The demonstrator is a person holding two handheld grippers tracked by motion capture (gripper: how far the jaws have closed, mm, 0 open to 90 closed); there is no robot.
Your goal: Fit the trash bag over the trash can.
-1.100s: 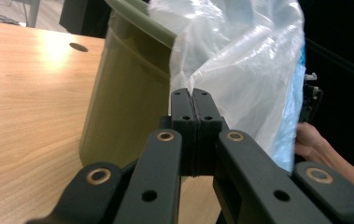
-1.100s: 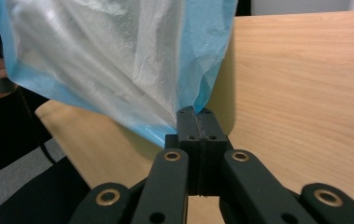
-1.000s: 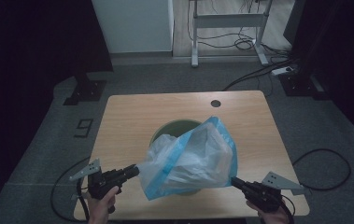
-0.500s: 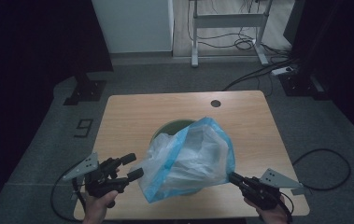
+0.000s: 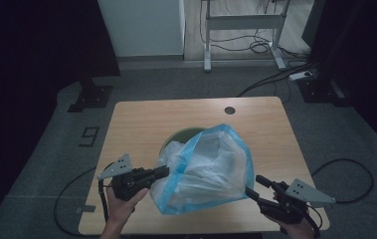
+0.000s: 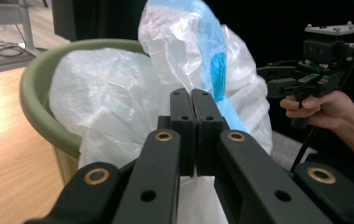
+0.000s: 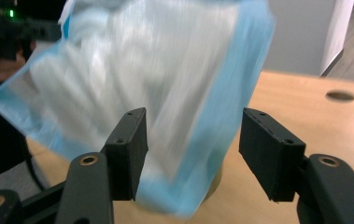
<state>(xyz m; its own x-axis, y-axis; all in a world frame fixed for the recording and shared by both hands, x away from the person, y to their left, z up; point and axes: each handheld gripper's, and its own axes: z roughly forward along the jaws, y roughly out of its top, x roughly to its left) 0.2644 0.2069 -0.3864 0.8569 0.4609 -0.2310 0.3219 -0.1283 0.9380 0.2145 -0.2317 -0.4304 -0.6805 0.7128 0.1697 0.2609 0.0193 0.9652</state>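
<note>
A translucent white plastic bag with blue edges stands up out of a green round bin on the wooden table. My left gripper is shut at the bag's left side, and the thin plastic seems pinched between its jaws. In the left gripper view the jaws press together in front of the bag and the bin's rim. My right gripper is open at the bag's lower right. Its jaws stand wide apart, with the bag's blue edge between them.
The table has a round cable hole near its far edge. Cables trail on the grey floor at both sides. A white desk frame and dark stands rise beyond the table. The table's far half lies bare.
My left gripper was open half a second ago and has shut at the bag's left side. The bag has shifted and risen slightly. The right gripper has hardly moved.
</note>
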